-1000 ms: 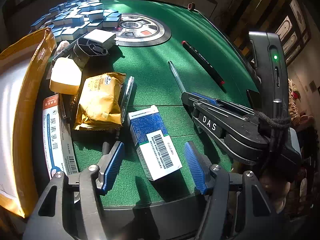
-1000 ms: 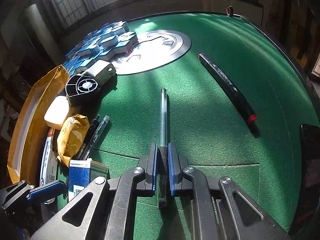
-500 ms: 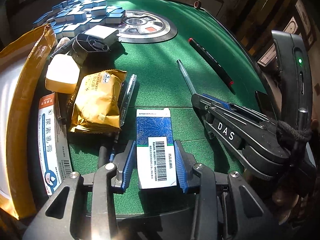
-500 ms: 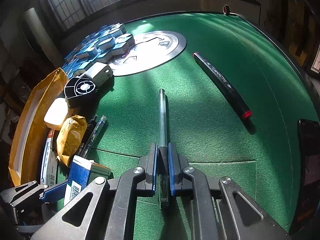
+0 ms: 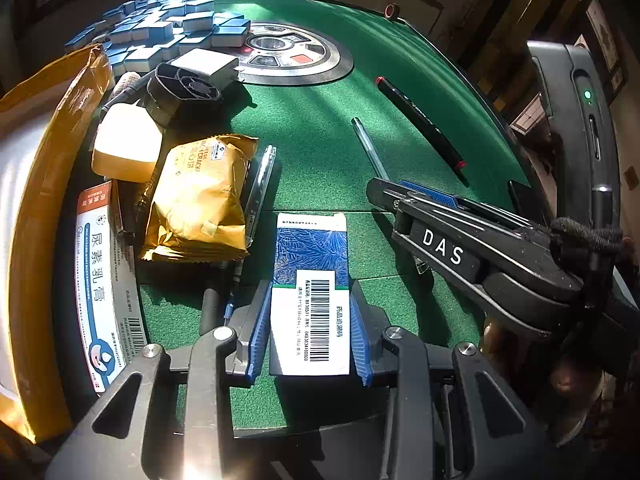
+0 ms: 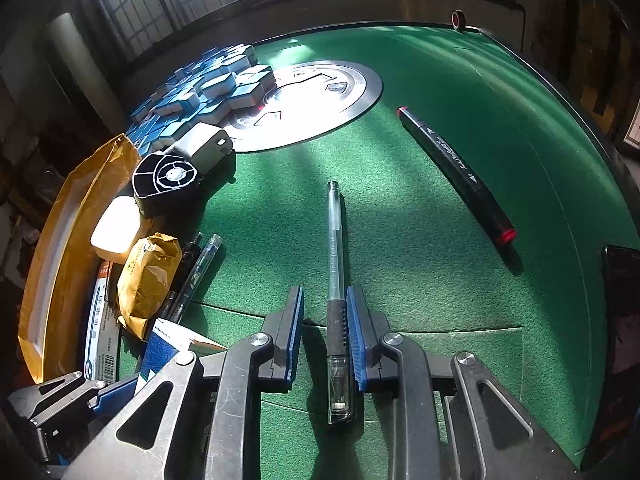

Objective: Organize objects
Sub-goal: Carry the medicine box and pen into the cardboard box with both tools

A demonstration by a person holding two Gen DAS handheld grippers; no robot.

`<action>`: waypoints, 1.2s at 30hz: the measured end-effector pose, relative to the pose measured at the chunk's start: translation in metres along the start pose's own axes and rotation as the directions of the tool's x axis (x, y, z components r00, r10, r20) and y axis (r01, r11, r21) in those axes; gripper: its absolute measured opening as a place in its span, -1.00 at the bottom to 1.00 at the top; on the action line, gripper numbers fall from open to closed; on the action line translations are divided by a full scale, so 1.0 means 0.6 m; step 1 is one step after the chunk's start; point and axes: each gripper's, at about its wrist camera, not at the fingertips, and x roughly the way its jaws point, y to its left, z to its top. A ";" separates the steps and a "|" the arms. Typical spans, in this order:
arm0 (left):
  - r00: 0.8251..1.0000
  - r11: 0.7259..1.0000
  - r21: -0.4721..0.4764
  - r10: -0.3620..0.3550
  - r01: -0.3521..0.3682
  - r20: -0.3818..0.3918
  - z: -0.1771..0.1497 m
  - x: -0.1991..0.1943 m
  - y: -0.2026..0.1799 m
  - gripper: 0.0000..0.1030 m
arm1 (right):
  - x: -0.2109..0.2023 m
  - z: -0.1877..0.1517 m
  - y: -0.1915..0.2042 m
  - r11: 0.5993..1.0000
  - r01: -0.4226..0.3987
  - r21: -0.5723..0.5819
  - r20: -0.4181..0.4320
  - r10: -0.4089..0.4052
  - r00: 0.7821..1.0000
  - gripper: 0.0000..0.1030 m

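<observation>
The left gripper [image 5: 311, 330] is closing, clamped on the box [image 5: 310, 284]; the right gripper [image 6: 325, 336] is opening, the pen [image 6: 335, 280] loose between its jaws.

A green felt desk [image 5: 320, 152] holds a blue leaf-patterned box [image 5: 310, 280] with a white barcode label, a golden-yellow snack packet [image 5: 200, 196], a clear pen [image 6: 335, 280] and a black red-tipped marker [image 6: 456, 168].

Ahead of me the green table [image 6: 440, 80] has a round metal disc [image 6: 360, 92] set in its middle, glaring in the sun. Blue-and-white tiles [image 6: 224, 84] lie heaped against the disc's left side. A small red-ringed roll [image 6: 457, 20] sits on the far rim. Behind the table I see barred windows [image 6: 132, 4].
</observation>
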 end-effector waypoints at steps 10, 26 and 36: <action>0.999 0.999 -0.026 -0.032 0.033 0.005 0.000 -0.004 0.020 -0.39 | 0.017 0.016 0.026 0.998 0.029 -0.047 -0.005 -0.029 1.000 -0.43; 1.000 0.999 -0.045 -0.023 0.024 0.016 -0.003 0.001 0.024 -0.38 | 0.011 0.003 0.031 0.991 0.103 -0.083 0.010 -0.102 0.995 -0.85; 1.000 0.999 -0.037 -0.016 0.017 0.015 -0.003 0.011 0.026 -0.38 | 0.008 -0.001 0.028 0.995 0.082 -0.063 0.017 -0.081 0.997 -0.86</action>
